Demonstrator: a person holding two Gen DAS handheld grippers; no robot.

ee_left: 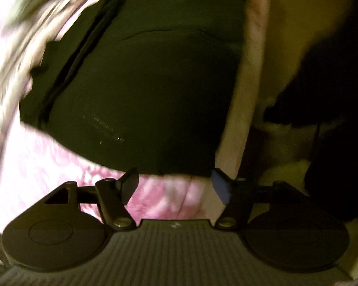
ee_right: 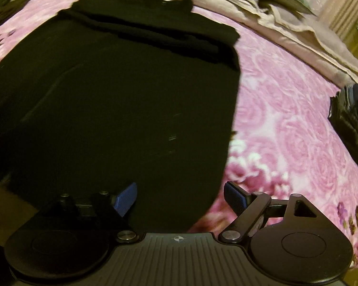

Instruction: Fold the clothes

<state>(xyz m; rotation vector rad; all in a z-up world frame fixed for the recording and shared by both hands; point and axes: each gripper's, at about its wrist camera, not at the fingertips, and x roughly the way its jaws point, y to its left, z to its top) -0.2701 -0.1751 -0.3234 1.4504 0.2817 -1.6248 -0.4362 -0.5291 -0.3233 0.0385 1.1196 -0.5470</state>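
Observation:
A black garment [ee_right: 112, 100] lies spread flat on a pink rose-patterned bedspread [ee_right: 286, 131], partly folded along its far edge. It also shows in the left wrist view [ee_left: 143, 95], which is blurred. My right gripper [ee_right: 180, 196] is open and empty, its blue-padded fingers straddling the garment's near right edge just above it. My left gripper [ee_left: 175, 183] is open and empty, hovering just off the garment's near edge above the bedspread [ee_left: 47, 166].
A rumpled beige blanket [ee_right: 286, 23] lies along the far side of the bed. A dark folded item [ee_right: 353, 119] sits at the right edge. In the left wrist view the bed's edge [ee_left: 245, 95] drops to a dim floor with dark shapes [ee_left: 322, 83].

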